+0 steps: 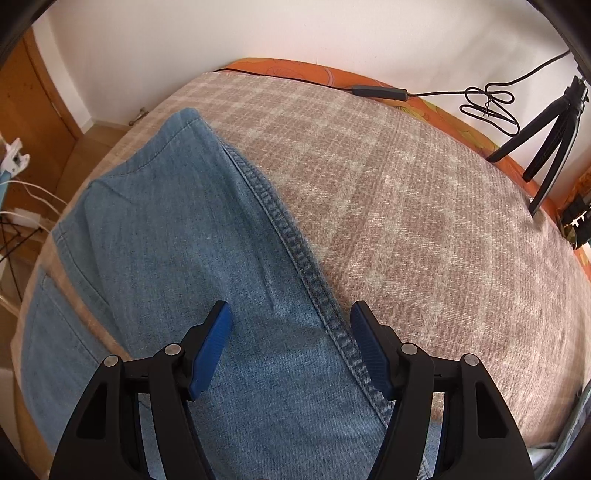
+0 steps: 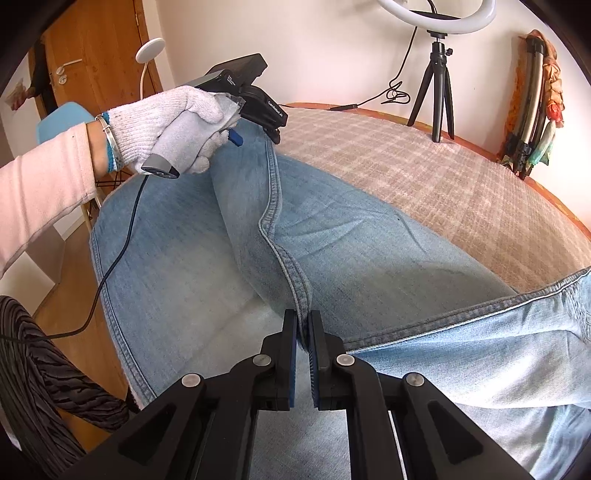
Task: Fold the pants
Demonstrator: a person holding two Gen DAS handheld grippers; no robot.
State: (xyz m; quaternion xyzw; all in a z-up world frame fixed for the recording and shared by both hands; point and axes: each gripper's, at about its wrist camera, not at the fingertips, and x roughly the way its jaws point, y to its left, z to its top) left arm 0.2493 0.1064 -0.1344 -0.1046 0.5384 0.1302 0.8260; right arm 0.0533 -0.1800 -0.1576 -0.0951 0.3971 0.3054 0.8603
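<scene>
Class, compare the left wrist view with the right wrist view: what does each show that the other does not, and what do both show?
Only the left wrist view: the left gripper open over the jeans, straddling a stitched seam.
Only the right wrist view: the right gripper shut on a seam, a gloved hand holding the other gripper, a ring light.
Both: the jeans, the checked blanket, a black tripod.

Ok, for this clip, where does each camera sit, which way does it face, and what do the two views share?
Left wrist: on the left hand-held gripper, looking steeply down at the jeans on the checked bed cover; only its open fingers show.
Right wrist: on the right hand-held gripper, shut on the jeans' seam; looks across the bed at the gloved left hand and pink sleeve.
Shared: jeans, bed cover, black tripod.
</scene>
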